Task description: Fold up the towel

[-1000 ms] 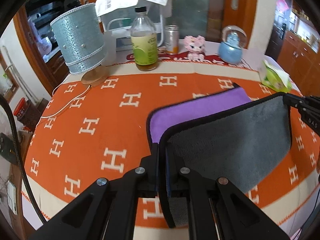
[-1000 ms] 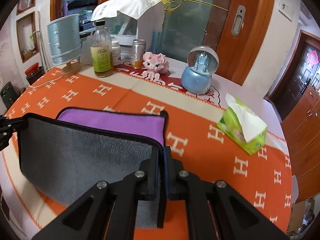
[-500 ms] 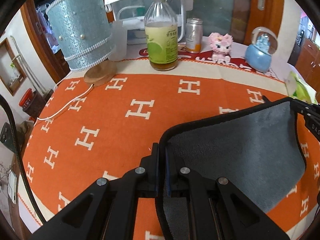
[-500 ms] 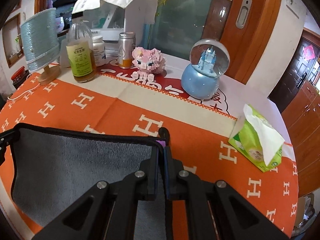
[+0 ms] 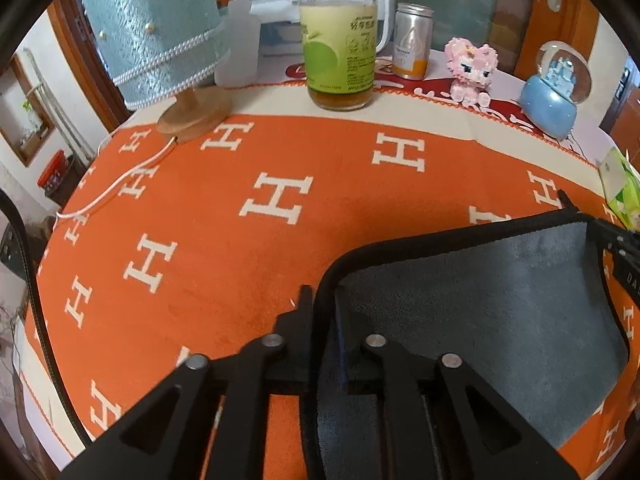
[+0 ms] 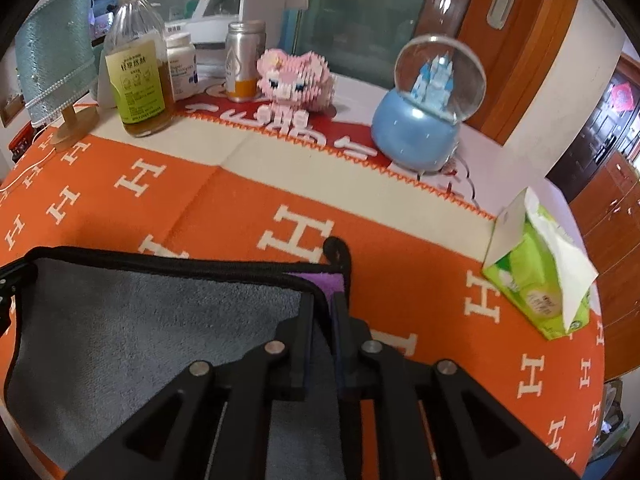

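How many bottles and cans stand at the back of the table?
4 visible: a glass bottle with a green label beside the lamp, a frosted bottle behind the lamp, a white jar, and a silver can. Others may be hidden behind.

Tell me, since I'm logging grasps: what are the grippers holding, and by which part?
Both hold the towel: the left gripper is shut on its left corner, the right gripper on its right corner, along the black-trimmed edge.

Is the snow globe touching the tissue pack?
No. In the right wrist view the snow globe stands apart from the tissue pack, with bare tablecloth between them.
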Demonstrator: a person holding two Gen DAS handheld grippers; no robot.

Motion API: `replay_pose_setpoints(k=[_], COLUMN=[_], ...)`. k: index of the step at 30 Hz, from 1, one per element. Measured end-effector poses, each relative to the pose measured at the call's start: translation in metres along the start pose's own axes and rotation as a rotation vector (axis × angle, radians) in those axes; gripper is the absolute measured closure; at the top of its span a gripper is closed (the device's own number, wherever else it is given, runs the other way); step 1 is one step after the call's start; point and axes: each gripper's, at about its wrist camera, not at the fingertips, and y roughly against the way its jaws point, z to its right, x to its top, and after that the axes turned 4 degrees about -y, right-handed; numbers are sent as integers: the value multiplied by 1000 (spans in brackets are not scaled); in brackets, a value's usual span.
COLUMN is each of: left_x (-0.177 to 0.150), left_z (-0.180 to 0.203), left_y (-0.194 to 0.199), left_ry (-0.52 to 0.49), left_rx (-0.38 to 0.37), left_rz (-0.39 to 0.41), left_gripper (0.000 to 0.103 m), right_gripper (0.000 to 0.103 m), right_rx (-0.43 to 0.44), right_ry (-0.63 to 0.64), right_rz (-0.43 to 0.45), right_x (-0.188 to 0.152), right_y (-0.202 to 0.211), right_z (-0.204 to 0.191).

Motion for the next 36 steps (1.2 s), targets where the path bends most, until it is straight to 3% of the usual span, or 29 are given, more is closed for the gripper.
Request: replay_pose_setpoints(k=[1, 2, 3, 4, 6, 13, 18, 26, 32, 36], left_x=[0, 0, 0, 0, 0, 2, -3, -17, -33, -44], left_z=[-1, -2, -3, -4, -4, 3, 15, 27, 36, 45], left_y=[0, 1, 4, 7, 15, 47, 76, 132, 172, 197], left_ry=[8, 17, 25, 30, 29, 20, -1, -12, -33, -66], left_rx=[0, 0, -1, 1, 7, -81, -127, -186, -221, -243], left_rz=[-2, 1, 10, 21, 40, 63, 78, 124, 161, 191], left_gripper=[65, 55, 39, 29, 21, 13, 12, 11, 3, 1], right_gripper=[91, 87, 81, 78, 68, 65, 57, 56, 56, 46], right_rx=[8, 20, 30, 41, 42, 31, 34, 60, 78, 87], right_ry=[-8, -22, -33, -47, -68, -82, -97, -163, -174, -193], right_rz=[-6, -5, -2, 4, 15, 39, 69, 96, 118, 137], right_x=[0, 0, 1, 1, 1, -1, -6, -27, -48, -62], right_y=[-1, 1, 2, 5, 12, 39, 69, 123, 160, 182], right_z=[1, 3, 4, 6, 9, 12, 14, 25, 27, 28])
